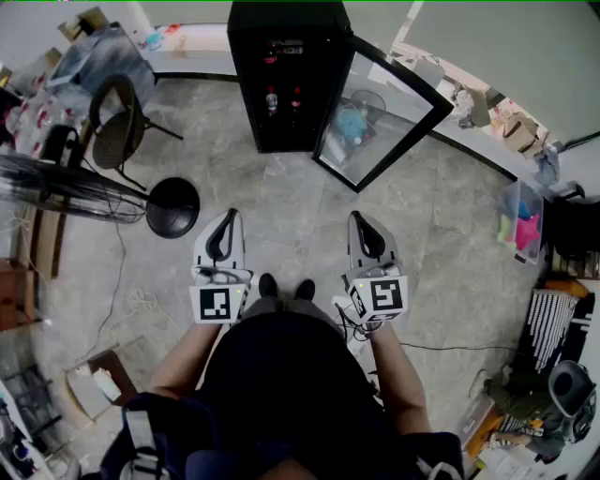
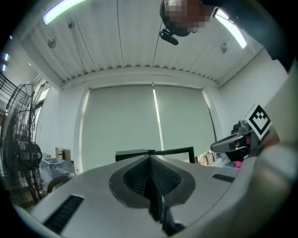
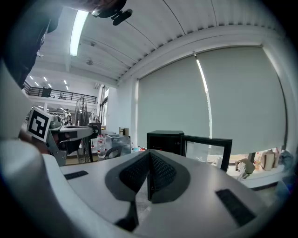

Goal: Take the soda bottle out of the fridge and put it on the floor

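Left gripper [image 1: 228,220] and right gripper [image 1: 360,223] both have jaws together on nothing and are held level side by side, probably because the person stands well back from the fridge [image 1: 281,17] and no reach has begun. The door [image 1: 380,117] is swung wide to the right, so the shelves are reachable. Bottles [image 1: 272,99] stand upright inside; the soda bottle is likely among them, can't tell which, and none is on the floor [image 1: 281,202].

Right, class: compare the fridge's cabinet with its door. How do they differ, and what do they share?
The cabinet is solid black; the door is glass in a black frame. The cabinet faces the person squarely; the door stands swung open toward the right of the head view. Only the cabinet holds bottles. Both are upright and black-edged.
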### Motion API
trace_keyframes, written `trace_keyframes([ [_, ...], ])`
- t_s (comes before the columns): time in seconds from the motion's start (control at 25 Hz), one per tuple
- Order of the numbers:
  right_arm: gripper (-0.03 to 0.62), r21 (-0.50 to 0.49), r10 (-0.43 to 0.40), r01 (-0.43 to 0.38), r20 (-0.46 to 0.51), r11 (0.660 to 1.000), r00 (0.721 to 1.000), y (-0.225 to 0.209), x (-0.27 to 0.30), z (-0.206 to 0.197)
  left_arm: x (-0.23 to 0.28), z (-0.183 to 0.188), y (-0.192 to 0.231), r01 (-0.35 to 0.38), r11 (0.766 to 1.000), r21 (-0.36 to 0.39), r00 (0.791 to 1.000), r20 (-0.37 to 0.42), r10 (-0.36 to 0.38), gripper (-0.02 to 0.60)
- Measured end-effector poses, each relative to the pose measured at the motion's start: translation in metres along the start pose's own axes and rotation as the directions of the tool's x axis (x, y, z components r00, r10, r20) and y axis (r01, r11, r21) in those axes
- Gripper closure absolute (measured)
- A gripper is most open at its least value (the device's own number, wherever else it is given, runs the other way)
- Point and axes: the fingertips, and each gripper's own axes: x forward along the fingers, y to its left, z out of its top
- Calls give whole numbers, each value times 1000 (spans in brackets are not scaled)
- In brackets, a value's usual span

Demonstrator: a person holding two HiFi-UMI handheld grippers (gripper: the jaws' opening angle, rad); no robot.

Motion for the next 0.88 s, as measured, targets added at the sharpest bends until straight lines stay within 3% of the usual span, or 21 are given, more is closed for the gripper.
trace_keyframes([
  [0.88,576,-3,22,-22,31,1000,999,8,2,3,6,-6,-8,47,999,-4,999,-8,-47,552],
])
